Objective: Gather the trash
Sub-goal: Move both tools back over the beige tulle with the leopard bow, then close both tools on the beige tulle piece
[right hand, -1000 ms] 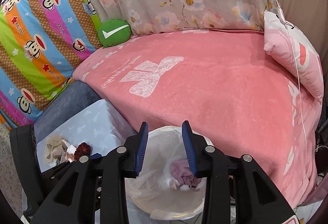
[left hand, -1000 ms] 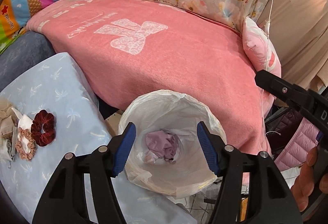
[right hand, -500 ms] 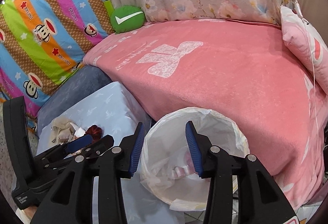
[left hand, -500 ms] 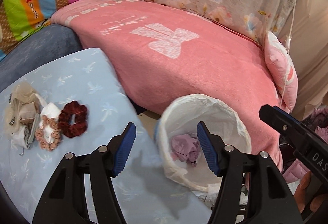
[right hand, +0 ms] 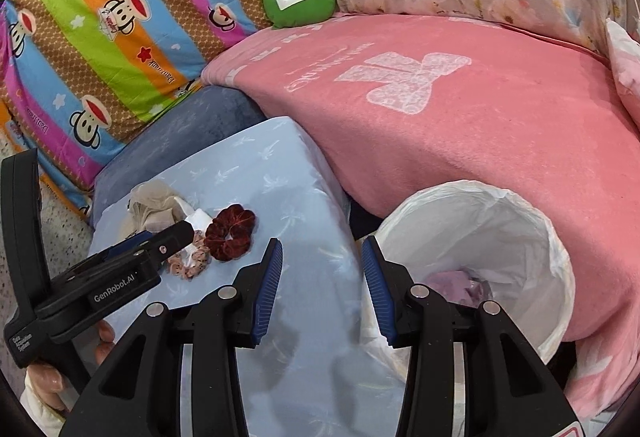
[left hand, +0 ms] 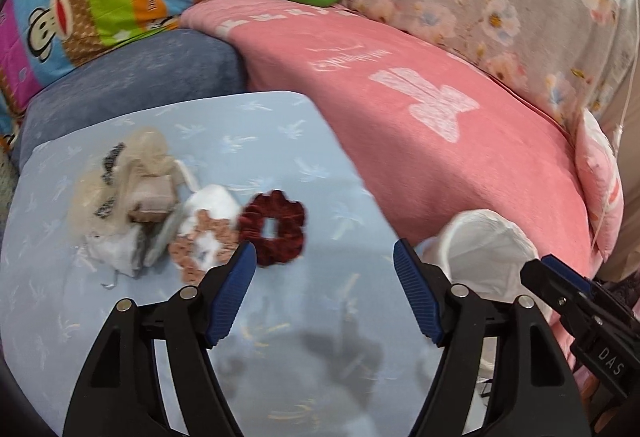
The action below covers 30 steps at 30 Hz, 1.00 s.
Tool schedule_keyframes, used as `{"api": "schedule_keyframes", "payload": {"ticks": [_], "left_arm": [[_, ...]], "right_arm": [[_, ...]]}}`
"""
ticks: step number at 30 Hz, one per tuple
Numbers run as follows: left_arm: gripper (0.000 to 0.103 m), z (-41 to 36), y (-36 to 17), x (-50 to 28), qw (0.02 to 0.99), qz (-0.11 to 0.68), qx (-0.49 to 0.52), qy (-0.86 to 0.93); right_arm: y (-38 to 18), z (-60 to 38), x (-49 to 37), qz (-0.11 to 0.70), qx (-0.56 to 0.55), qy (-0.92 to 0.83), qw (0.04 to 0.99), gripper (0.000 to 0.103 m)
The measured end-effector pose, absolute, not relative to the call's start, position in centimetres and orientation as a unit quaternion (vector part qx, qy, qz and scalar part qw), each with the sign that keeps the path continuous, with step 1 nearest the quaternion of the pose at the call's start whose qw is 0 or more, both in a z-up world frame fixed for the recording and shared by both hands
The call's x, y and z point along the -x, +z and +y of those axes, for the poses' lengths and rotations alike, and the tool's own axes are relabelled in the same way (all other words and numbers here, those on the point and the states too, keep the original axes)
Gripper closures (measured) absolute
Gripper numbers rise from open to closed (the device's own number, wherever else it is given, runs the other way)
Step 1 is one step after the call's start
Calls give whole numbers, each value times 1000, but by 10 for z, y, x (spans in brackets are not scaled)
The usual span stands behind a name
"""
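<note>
A white-lined trash bin [right hand: 480, 233] stands beside the light blue table [right hand: 280, 317], with purple crumpled trash [right hand: 456, 283] inside; its rim shows in the left wrist view [left hand: 484, 249]. On the table lie a dark red scrunchie [left hand: 274, 233], a pink scrunchie [left hand: 200, 249], white tissue [left hand: 212, 201] and beige crumpled wrappers [left hand: 124, 173]. My left gripper [left hand: 324, 289] is open and empty just in front of the red scrunchie. My right gripper [right hand: 322, 289] is open and empty, between the table edge and the bin.
A pink blanket [right hand: 460, 109] covers the sofa behind the bin. A green cushion [right hand: 300, 3] and striped monkey-print bedding [right hand: 100, 21] lie at the back. A blue-grey cushion [left hand: 128, 81] sits behind the table. A pink pillow [left hand: 600, 173] is at the right.
My left gripper has swung left from above the bin to over the table, facing the scrunchies. The right gripper has also shifted left and opened wider.
</note>
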<state>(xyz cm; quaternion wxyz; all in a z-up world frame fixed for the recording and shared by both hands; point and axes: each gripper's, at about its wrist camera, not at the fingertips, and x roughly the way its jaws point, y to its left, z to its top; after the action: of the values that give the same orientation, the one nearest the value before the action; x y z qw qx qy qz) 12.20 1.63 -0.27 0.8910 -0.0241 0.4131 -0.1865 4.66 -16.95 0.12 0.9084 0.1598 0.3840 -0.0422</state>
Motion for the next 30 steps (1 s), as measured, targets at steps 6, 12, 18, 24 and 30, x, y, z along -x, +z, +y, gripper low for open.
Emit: {"api": "schedule_keyframes", "payload": {"ticks": [6,12,18,24,30], "left_arm": [[31,69,-7,-143,898,414,45,-141],[31,120,-8,-169,902,415,67,-98],[31,158,-15,-203,893,428,112,-84],[39,170,-28,-230,878,444,153,-96],[58,171,-43,-253,859,467,174,-121]], "right_arm": [[-8,-129,-70,395,-149,-15,906,62],[-12,-87,-100,399,-142,17,906,62],[-14,-53,-135,400,-141,40,905,62],[-15,-26,-172,398,-143,55,905,62],[-21,-2,-204,402,-143,74,902,62]]}}
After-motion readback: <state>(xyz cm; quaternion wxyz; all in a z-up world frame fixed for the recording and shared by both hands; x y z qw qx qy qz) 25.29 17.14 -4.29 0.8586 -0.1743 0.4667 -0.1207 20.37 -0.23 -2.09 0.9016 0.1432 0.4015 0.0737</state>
